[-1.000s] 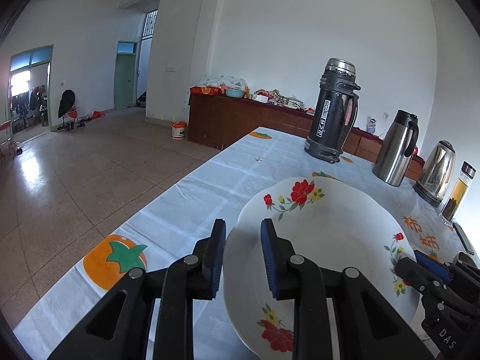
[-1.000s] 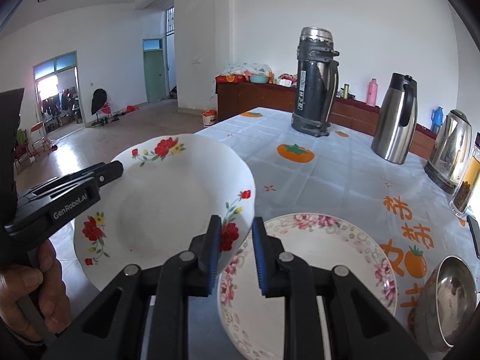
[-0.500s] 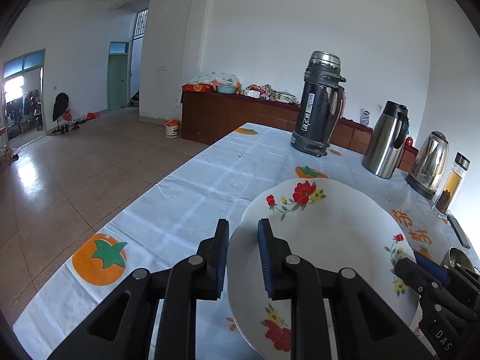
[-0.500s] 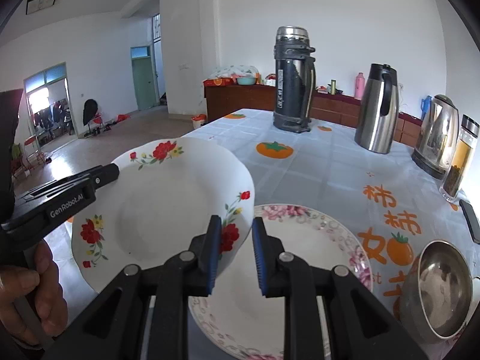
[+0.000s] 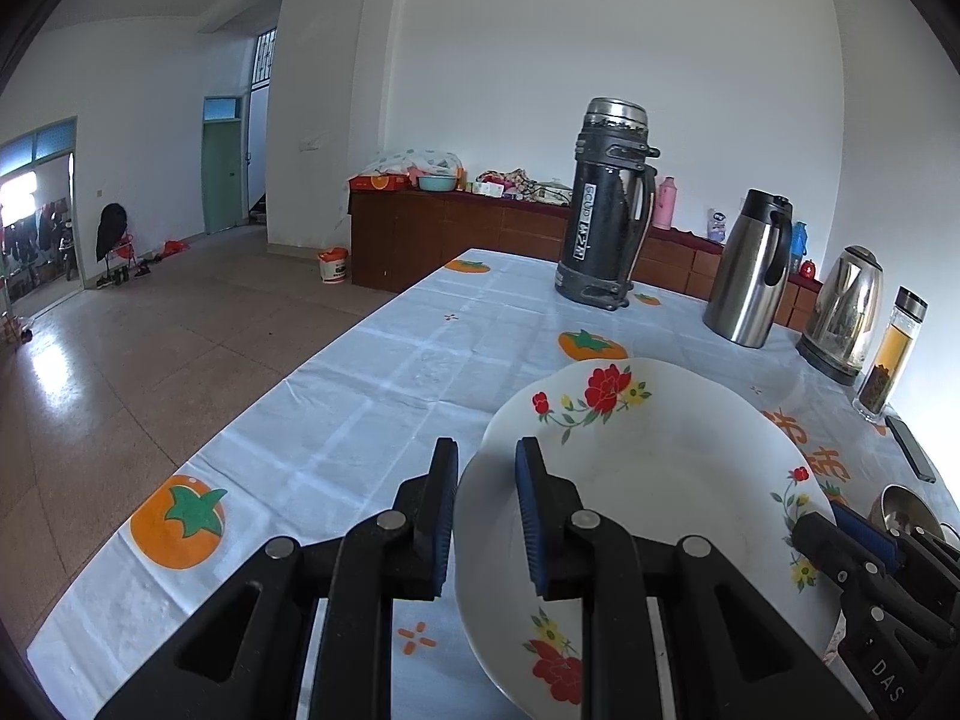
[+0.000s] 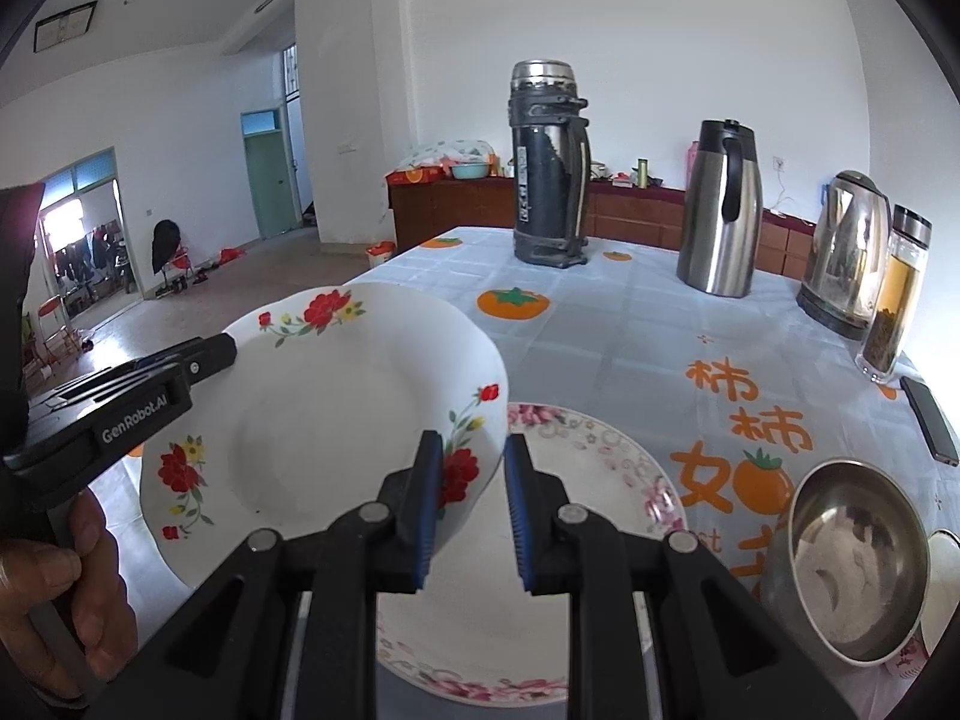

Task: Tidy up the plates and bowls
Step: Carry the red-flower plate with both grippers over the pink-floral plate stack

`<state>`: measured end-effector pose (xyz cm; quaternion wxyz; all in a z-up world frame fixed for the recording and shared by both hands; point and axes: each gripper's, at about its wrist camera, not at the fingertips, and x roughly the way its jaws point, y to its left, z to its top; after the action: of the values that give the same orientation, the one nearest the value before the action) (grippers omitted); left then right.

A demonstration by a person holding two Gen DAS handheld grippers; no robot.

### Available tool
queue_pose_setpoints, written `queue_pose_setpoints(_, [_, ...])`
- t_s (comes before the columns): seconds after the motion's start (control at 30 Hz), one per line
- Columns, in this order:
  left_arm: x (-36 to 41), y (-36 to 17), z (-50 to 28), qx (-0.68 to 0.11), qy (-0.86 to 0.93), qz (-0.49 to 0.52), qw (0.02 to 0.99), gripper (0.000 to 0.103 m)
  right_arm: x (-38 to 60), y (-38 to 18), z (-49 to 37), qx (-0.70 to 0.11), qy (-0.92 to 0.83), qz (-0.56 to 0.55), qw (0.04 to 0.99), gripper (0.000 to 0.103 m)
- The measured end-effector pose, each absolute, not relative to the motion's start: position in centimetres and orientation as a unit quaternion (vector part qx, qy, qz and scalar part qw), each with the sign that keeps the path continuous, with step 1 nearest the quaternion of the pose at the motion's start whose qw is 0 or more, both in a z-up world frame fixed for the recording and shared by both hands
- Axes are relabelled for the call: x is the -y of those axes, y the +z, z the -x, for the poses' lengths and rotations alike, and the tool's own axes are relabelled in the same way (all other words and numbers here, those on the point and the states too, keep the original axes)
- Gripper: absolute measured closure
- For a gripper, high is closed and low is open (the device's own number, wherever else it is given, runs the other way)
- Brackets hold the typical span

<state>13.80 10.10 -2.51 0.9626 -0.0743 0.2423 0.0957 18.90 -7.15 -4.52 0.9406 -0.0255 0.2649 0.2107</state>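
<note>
Plate (image 6: 336, 420) carried rightward over pink-rimmed plate (image 6: 606, 480), rim clamped between both tongs (image 5: 483, 510) (image 6: 468, 492)

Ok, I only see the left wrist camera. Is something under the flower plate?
Observer: Yes. A pink plate lies on the table, partly under the lifted flower plate.
Child: Who holds my left tool?
Observer: A hand grips the left tool by its handle.
Child: And where does the bowl sit?
Observer: The steel bowl stands on the table, just right of the pink plate.
</note>
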Motion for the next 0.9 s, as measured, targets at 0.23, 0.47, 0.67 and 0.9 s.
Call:
queue_pose_setpoints(0.23, [-8.9, -2.3, -13.9, -0.241, 0.09, 0.07, 0.964, 0.082, 8.3, -4.6, -18.9, -0.266, 0.204, 0.017, 0.942, 0.082])
queue_pose_setpoints(0.47, [-7.7, -2.0, -14.1, -0.239, 0.083, 0.062, 0.965, 0.082, 9.6, -4.7, -19.2, -0.267, 0.195, 0.008, 0.944, 0.082])
queue_pose_setpoints(0.67, [-6.9, -2.0, -14.2, -0.24, 0.081, 0.058, 0.966, 0.082, 10.4, -4.6, -19.2, -0.265, 0.189, 0.003, 0.946, 0.082])
queue_pose_setpoints(0.9, [-5.8, -1.7, -14.6, -0.24, 0.078, 0.053, 0.966, 0.082, 11.4, -4.5, -19.2, -0.262, 0.182, -0.001, 0.948, 0.082])
